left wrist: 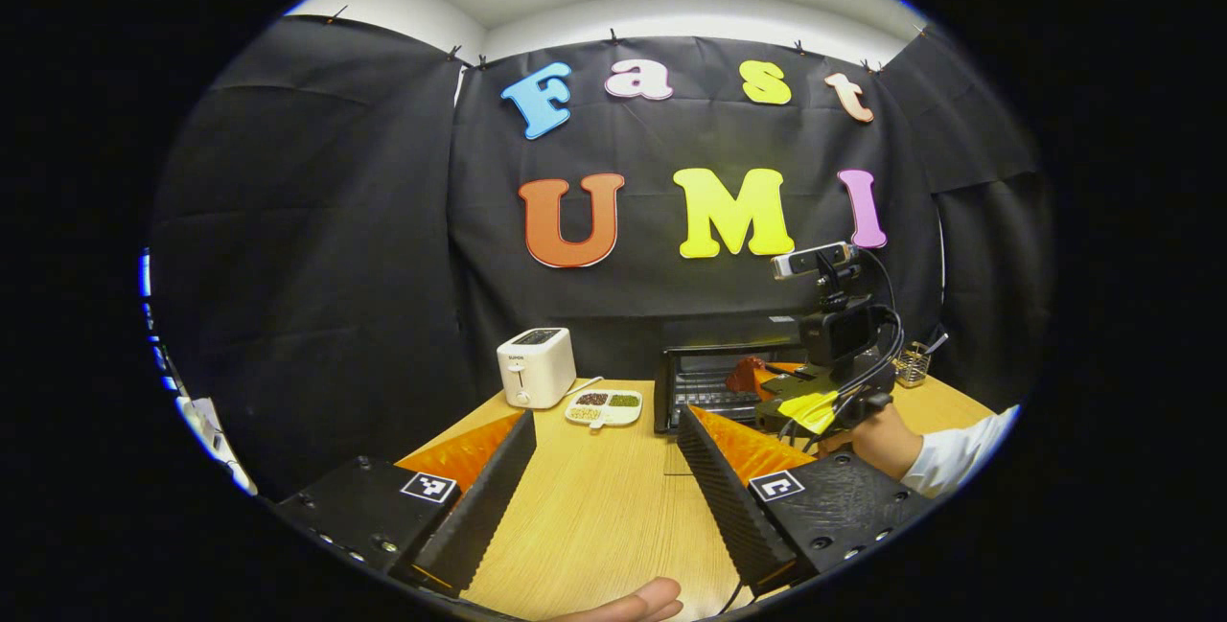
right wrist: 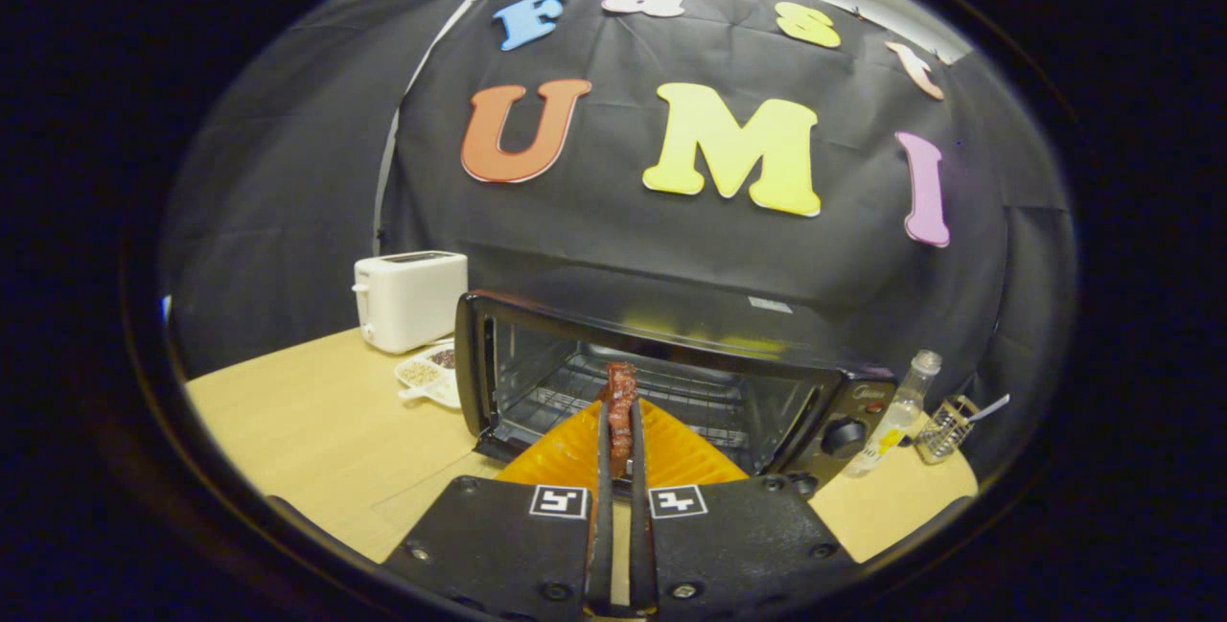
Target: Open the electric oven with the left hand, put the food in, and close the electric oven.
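The black electric oven (right wrist: pixel 661 382) stands open on the wooden table, its wire rack (right wrist: pixel 652 382) showing inside. My right gripper (right wrist: pixel 620 411) is shut on a reddish-brown piece of food (right wrist: pixel 620 402), held upright right at the oven's mouth. In the left gripper view my left gripper (left wrist: pixel 606 430) hangs open over the table, well back from the oven (left wrist: pixel 714 387). Farther off there, the right gripper (left wrist: pixel 824 382) and the hand holding it (left wrist: pixel 887 440) reach toward the oven with the food (left wrist: pixel 746 375).
A white toaster (right wrist: pixel 410 299) stands left of the oven, with a small divided dish of grains (right wrist: pixel 429 373) beside it. A clear bottle (right wrist: pixel 901 411) and a small wire holder (right wrist: pixel 944 428) stand right of the oven. A fingertip (left wrist: pixel 637 603) shows at the bottom edge.
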A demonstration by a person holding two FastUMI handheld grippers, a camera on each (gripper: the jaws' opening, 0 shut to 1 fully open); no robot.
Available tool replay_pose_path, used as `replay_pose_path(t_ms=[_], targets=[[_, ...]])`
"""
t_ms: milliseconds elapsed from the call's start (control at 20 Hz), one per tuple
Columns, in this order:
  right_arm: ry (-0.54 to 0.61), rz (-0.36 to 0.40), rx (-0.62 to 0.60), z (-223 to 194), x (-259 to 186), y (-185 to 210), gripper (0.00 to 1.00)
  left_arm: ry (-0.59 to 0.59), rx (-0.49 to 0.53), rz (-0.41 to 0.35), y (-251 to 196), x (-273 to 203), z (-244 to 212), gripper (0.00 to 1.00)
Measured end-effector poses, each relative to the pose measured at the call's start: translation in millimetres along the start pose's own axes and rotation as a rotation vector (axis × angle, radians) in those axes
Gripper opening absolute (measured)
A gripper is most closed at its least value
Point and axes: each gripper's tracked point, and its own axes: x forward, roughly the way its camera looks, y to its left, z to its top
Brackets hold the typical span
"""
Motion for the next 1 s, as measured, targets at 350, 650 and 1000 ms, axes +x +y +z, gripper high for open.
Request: replay_pose_path(t_ms=[350, 650, 1000], targets=[[-0.057, -0.066, 0.424, 4, 44, -14, 0.11, 0.0, 0.001, 0.009, 6, 10, -8, 0.95], [0.008, -0.125, 0.839, -26, 82, -25, 0.11, -0.001, -0.006, 0.01, 9, 7, -10, 0.95], [-0.021, -0.177, 0.862, -42, 94, -44, 0.17, 0.0, -0.026, -0.003, 3, 4, -15, 0.95]])
